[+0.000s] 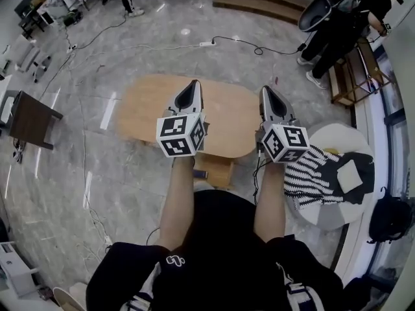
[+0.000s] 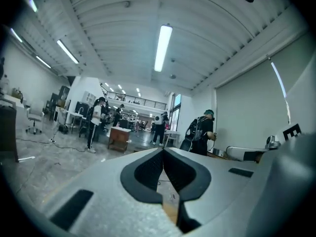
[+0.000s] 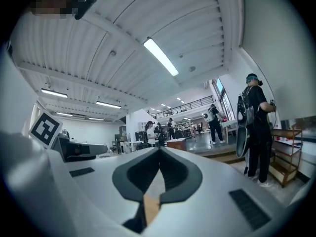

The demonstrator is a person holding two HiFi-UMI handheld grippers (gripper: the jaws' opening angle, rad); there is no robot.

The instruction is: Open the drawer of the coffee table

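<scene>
Above the wooden coffee table (image 1: 227,116), left gripper (image 1: 192,84) and right gripper (image 1: 268,91) hang closed tight, empty, their cubes (image 1: 181,135) bearing black-and-white square markers.

The left gripper (image 1: 194,83) and right gripper (image 1: 266,89) cover part of the coffee table (image 1: 142,105), and its drawer cannot be told.

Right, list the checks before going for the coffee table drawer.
1. Left gripper empty: ok, jaws together on nothing.
2. Right gripper empty: ok, jaws together on nothing.
3. Jaws parted for a handle: not ok, both shut.
4. Grippers aimed at the drawer: not ok, both point level, high over the coffee table.
5. Drawer's state: cannot tell, its front is not plainly seen.
6. Bystander apart from the table: ok.
</scene>
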